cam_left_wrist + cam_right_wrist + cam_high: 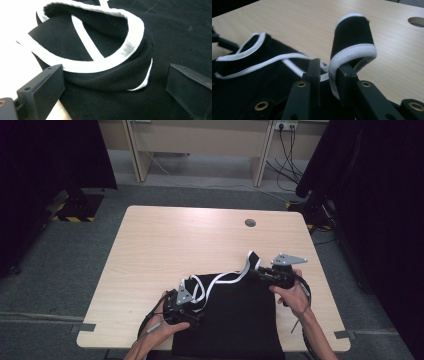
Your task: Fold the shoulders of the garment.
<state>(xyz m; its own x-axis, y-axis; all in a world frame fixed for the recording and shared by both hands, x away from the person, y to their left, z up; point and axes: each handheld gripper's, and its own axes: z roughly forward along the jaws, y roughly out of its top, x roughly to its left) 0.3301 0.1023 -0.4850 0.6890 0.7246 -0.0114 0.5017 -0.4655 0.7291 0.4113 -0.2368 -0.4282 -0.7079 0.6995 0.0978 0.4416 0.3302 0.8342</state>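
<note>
Pinching the garment's white-trimmed strap (352,53), the right hand-held gripper (329,75) is nearly closed; the left hand-held gripper (112,82) gapes wide.

Both hands reach in from the bottom. The left tool (192,306) sits low with its jaws wide apart. The right tool (262,271) points left, its jaws pinched nearly together on a white-edged cloth strap (352,53).

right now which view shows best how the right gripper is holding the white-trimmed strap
The right gripper view: the right gripper has its jaws nearly closed on the strap, which loops up over them. The high view shows the same strap small, rising from the black garment. The left gripper view shows another trimmed fold.
</note>
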